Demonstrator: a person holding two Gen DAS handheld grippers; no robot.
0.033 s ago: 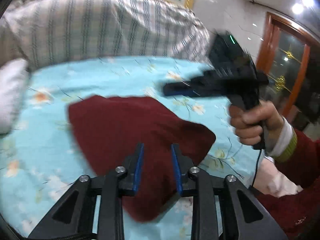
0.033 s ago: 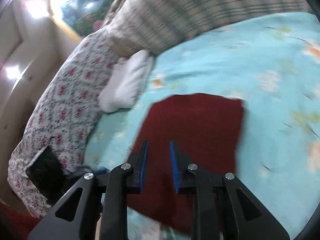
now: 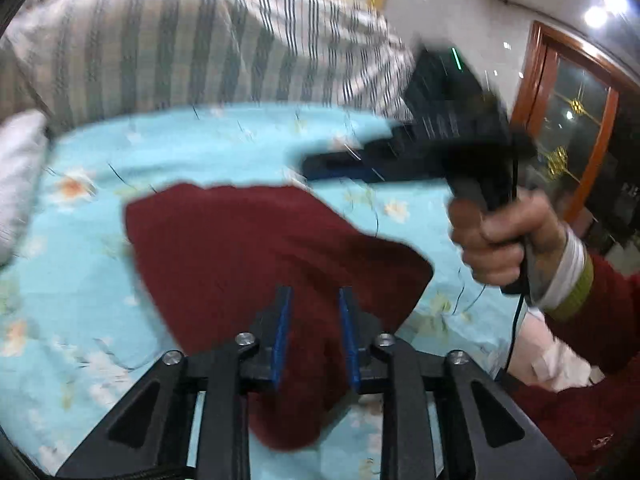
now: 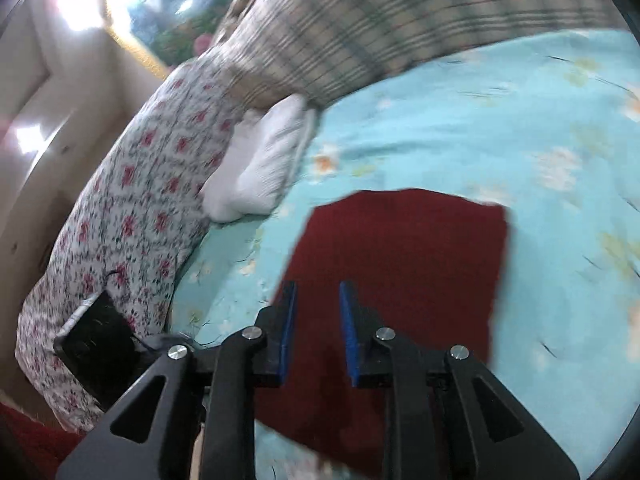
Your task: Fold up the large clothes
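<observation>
A blue flowered bedsheet (image 3: 224, 144) fills both views. One dark red garment (image 3: 256, 256) lies on it, under both grippers – left gripper (image 3: 314, 300), right gripper (image 4: 317, 294), two in all, each narrowly parted, gripping nothing. Beyond, one striped pillow (image 3: 192, 40); motion blur smears edges.

Both tongs are matte black, with angular arms pierced by triangular cut-outs and joined by round silver screws. The left tongs (image 3: 313, 336) and the right tongs (image 4: 318, 330) each carry flat blue pads on the inner faces of their fingers. Seen from the left wrist, the right tongs have a bulky black body with a small green light, a pistol-style handle and a thin black cable hanging below. The person's hand (image 3: 504, 240) emerges from a dark red sleeve (image 3: 612, 308) with an olive-yellow band and a white cuff.
</observation>
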